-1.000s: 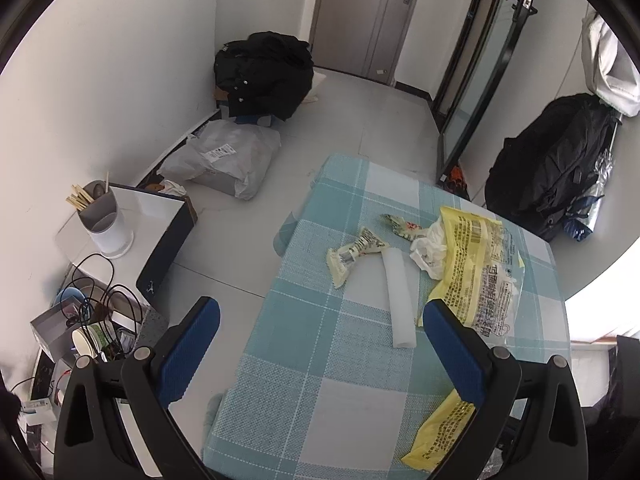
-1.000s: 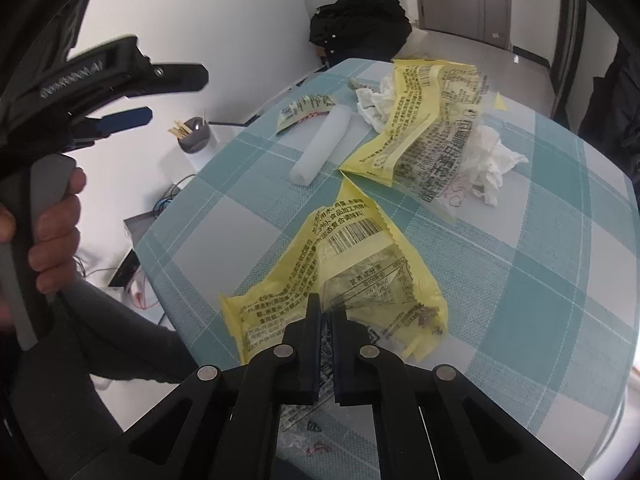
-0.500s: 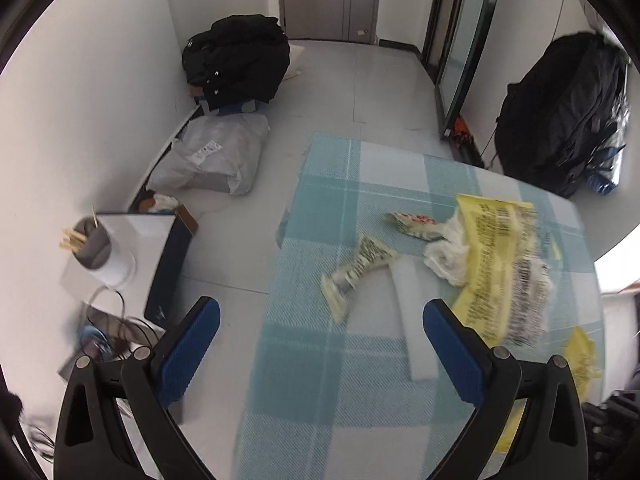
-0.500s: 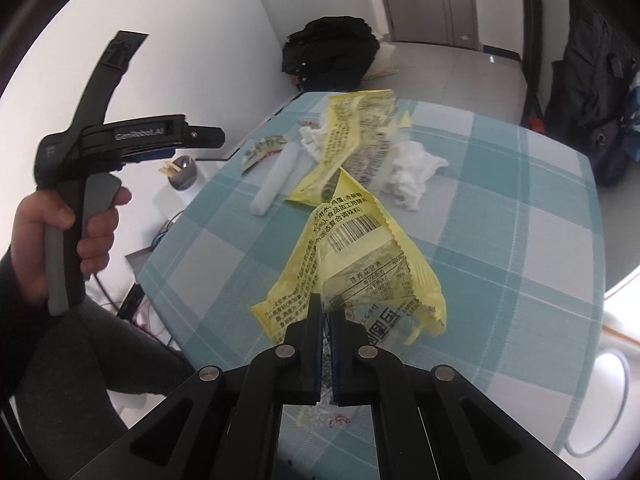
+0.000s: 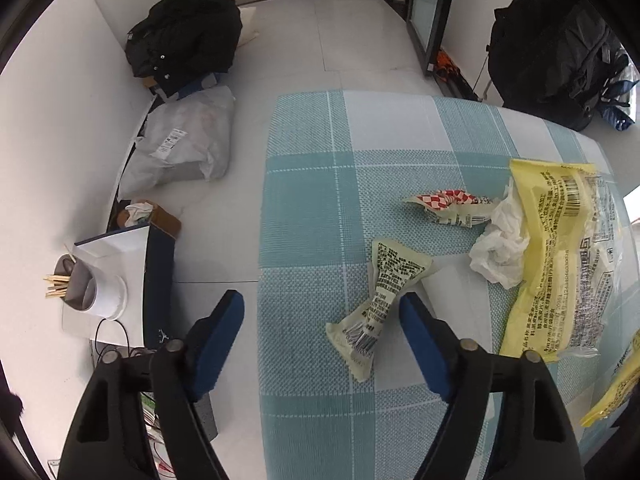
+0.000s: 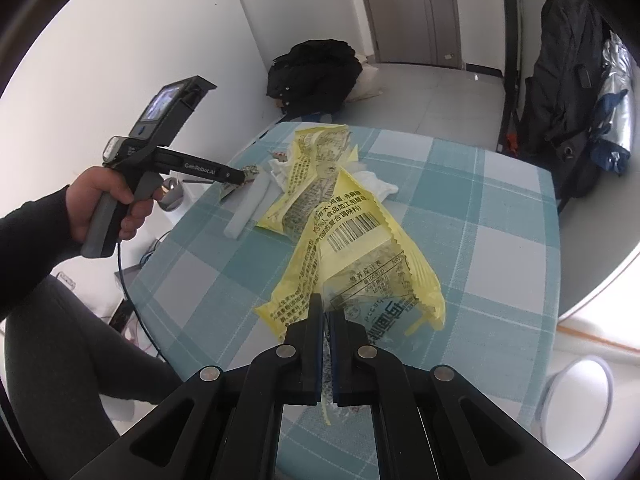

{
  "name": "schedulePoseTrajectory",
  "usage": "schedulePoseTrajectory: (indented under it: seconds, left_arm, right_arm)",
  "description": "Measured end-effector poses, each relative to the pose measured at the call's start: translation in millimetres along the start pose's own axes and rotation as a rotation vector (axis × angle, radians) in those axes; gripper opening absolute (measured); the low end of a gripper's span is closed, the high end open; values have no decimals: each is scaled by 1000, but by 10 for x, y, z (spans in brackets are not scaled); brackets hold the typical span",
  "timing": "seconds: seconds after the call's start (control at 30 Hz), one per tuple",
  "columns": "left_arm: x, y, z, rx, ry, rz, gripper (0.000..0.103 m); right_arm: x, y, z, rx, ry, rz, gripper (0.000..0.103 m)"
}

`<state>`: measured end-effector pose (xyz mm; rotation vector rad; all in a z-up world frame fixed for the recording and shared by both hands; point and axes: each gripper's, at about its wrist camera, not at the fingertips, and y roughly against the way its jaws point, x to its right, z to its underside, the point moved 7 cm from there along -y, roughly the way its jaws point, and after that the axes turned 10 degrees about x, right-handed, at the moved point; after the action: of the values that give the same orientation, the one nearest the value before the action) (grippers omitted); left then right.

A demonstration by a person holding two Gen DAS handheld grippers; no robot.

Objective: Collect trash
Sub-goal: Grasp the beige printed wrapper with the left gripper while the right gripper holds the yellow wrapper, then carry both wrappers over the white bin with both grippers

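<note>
My right gripper [image 6: 327,316] is shut on a yellow snack wrapper [image 6: 360,256] and holds it lifted above the checked tablecloth [image 6: 480,208]. My left gripper [image 5: 320,312] is open, low over a small cream wrapper with a barcode [image 5: 384,300], which lies between its fingers. A red-checked wrapper [image 5: 448,208], crumpled white tissue [image 5: 500,248] and a large yellow bag [image 5: 568,264] lie to the right. A white foam stick [image 6: 248,208] lies by the large yellow bag [image 6: 312,176] in the right wrist view.
On the floor left of the table are a black bag [image 5: 184,36], a grey parcel [image 5: 184,144] and a low stand with a cup of sticks [image 5: 84,288]. A black backpack [image 6: 568,80] stands at the far right. A white round bin rim [image 6: 576,396] sits lower right.
My left gripper has dropped toward the table and closer to the cream wrapper. My right gripper has lifted the yellow wrapper higher off the cloth.
</note>
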<state>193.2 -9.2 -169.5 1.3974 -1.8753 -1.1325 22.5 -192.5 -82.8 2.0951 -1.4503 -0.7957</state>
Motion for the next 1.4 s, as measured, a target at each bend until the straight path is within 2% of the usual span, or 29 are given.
schedulePoseTrajectory:
  seconds: [0.03,0.07,0.1,0.13,0.17,0.23,0.57,0.8,1.07,1.3,1.4]
  left_arm:
    - [5,-4,-2,5,4,10,66]
    - [12,12,-10,14,12,21,54]
    - [32,19,-19,12,13,36,49]
    - [65,27,-27,9,9,49,39]
    - [113,45,-27,9,-7,61,28]
    - [210,66,-47,4,-38,71,14]
    - [210,226,-16,4,-5,36,13]
    - [160,443,41,50,14,25,13]
    - [224,780,68,130,54,49,13]
    - [524,1245,-69,236,28,109,13]
    - [669,1463,-142,285,15,136,13]
  right_arm:
    - [11,8,-4,4,-4,-1,2]
    - [21,16,-12,7,-5,0,2]
    - [33,32,-18,10,-7,0,2]
    - [43,50,-26,15,-10,-1,2]
    - [55,52,-34,20,-12,-1,2]
    - [62,71,-42,24,-21,-3,2]
    - [-44,169,-46,53,10,-2,2]
    - [-122,192,-83,78,27,5,2]
    - [-207,290,-143,118,27,0,2]
    - [-164,457,-240,164,2,25,2]
    - [-123,625,-322,214,5,47,2]
